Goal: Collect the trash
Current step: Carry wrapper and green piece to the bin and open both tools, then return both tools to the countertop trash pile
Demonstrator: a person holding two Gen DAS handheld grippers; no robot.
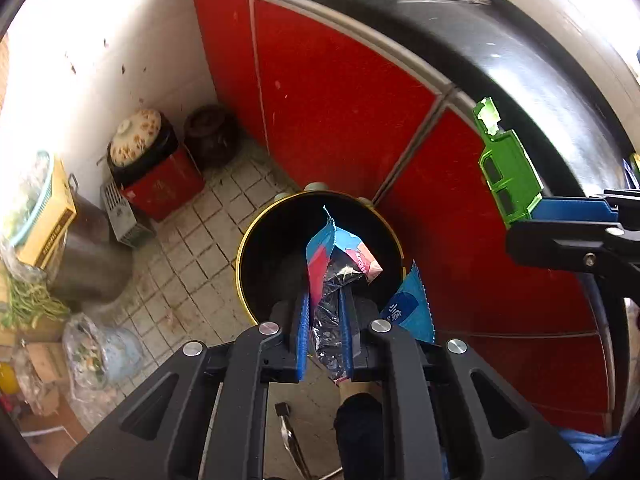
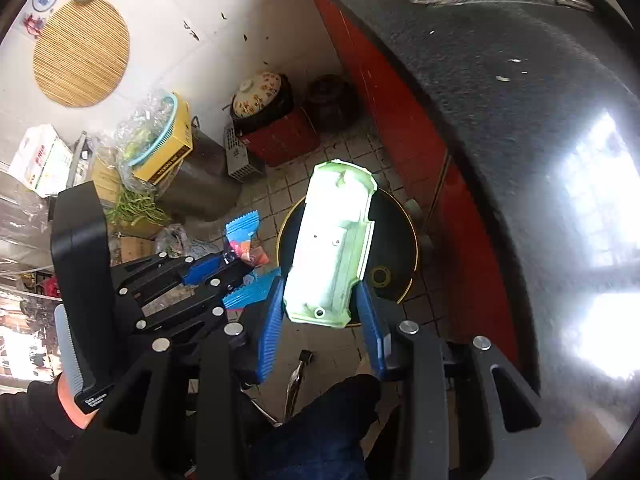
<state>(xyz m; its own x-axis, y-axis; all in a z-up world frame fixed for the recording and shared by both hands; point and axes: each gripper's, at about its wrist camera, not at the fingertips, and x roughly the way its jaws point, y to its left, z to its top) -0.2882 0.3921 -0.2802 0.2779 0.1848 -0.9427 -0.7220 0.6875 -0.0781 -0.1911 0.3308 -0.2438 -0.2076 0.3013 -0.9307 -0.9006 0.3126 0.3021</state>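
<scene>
Blue fingers (image 1: 304,320) pinching wrapper (image 1: 332,276), green toy (image 2: 332,248) clamped

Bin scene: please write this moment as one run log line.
left gripper: shut on wrappers | right gripper: shut on green toy car | both above bin

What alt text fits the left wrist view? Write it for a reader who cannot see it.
The left hand-held gripper is shut on crumpled snack wrappers, held above a round black bin with a gold rim on a tiled floor. Red cabinet doors run behind the bin, and at the right edge the right hand-held gripper holds a green plastic toy car body.
</scene>
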